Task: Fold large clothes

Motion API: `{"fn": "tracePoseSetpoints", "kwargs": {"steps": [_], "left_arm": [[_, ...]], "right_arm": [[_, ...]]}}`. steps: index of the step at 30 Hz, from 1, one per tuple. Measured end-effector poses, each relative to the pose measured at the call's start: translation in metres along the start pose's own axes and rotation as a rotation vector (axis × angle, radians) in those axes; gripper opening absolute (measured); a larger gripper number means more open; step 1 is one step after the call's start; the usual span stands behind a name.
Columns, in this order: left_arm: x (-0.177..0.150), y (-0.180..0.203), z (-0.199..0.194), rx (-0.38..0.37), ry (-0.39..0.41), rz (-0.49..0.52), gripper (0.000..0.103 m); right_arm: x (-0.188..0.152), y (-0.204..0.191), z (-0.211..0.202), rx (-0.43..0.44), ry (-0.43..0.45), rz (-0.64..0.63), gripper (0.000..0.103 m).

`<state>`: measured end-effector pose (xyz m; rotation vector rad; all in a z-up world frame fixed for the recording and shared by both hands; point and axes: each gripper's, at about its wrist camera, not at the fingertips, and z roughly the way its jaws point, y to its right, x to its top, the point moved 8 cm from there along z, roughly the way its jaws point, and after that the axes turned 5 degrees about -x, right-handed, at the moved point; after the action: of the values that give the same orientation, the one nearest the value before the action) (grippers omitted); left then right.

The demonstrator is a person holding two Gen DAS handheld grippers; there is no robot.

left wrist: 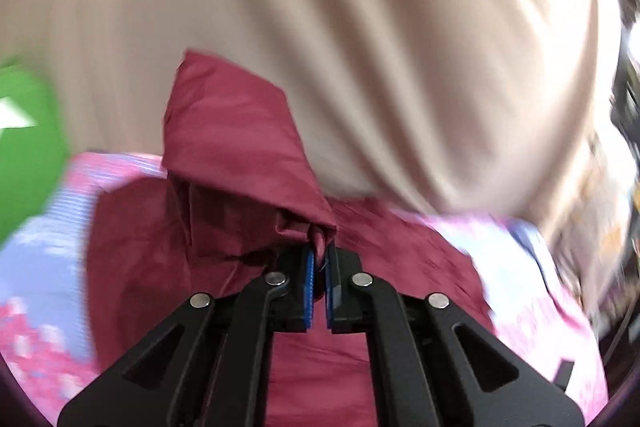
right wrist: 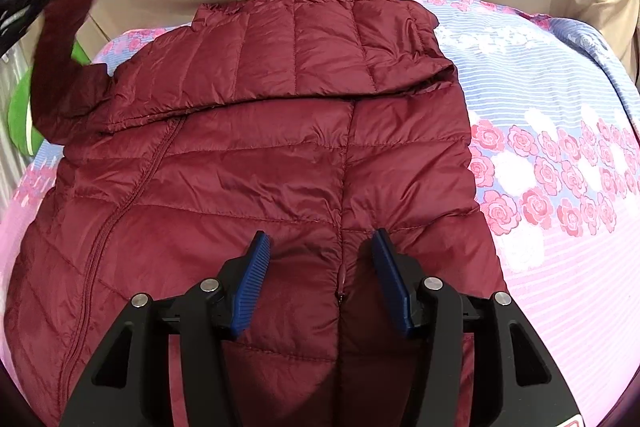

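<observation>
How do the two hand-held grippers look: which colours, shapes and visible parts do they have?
Both look alike. The left gripper and right gripper have matte black linkage arms with triangular cut-outs, joined by round silver pivot pins. Their fingers carry flat blue pads with fine ribs. No cables or sleeves are visible.

Maroon quilted jacket [right wrist: 256,163] — flat, sleeve lifted

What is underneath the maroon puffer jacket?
The maroon puffer jacket lies on a floral sheet, pink and blue with roses, which shows around its edges. Whatever sits directly beneath the jacket's body is covered and cannot be seen.
</observation>
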<state>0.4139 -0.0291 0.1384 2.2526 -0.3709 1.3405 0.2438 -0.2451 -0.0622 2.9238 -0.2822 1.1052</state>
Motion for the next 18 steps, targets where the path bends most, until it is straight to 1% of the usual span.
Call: {"fn": "tracePoseSetpoints", "kwargs": {"steps": [1,2,3,5,6,7,8,9,11,12,13,15,16,18], "left_arm": [[-0.020,0.034,0.028,-0.037,-0.063,0.027,0.004],[-0.035,0.050,0.047,-0.048,-0.103,0.036,0.005],[-0.059,0.067,0.059,-0.056,-0.150,0.041,0.006],[-0.103,0.091,0.102,-0.069,-0.248,0.050,0.015],[-0.125,0.092,0.123,-0.048,-0.292,0.045,0.033],[-0.144,0.094,0.128,-0.023,-0.320,0.039,0.050],[-0.160,0.094,0.136,-0.010,-0.330,0.024,0.055],[-0.167,0.092,0.135,-0.018,-0.326,0.018,0.060],[-0.169,0.086,0.121,-0.039,-0.318,0.017,0.071],[-0.166,0.080,0.107,-0.047,-0.305,0.010,0.084],[-0.161,0.070,0.091,-0.051,-0.275,-0.003,0.091],[-0.144,0.049,0.059,-0.040,-0.221,-0.020,0.093],[-0.140,0.035,0.045,-0.020,-0.209,-0.028,0.095],[-0.135,-0.006,0.027,0.044,-0.218,-0.081,0.095]], "right_arm": [[0.000,0.000,0.000,0.004,0.001,0.004,0.053],[0.000,0.001,-0.001,0.011,0.002,0.010,0.053],[0.000,0.001,-0.001,0.016,0.004,0.015,0.054],[0.000,0.003,-0.002,0.028,0.008,0.028,0.057],[0.001,0.003,-0.003,0.035,0.011,0.035,0.058],[0.001,0.005,-0.004,0.043,0.015,0.044,0.060],[0.001,0.006,-0.005,0.050,0.017,0.050,0.062],[0.001,0.007,-0.005,0.056,0.019,0.055,0.063],[0.002,0.009,-0.006,0.066,0.020,0.071,0.065],[0.003,0.010,-0.007,0.066,0.020,0.075,0.065],[0.004,0.011,-0.008,0.068,0.022,0.078,0.065],[0.008,0.012,-0.012,0.082,0.031,0.084,0.066],[0.012,0.012,-0.013,0.097,0.032,0.090,0.067],[0.025,0.008,-0.018,0.150,0.028,0.113,0.070]]}}
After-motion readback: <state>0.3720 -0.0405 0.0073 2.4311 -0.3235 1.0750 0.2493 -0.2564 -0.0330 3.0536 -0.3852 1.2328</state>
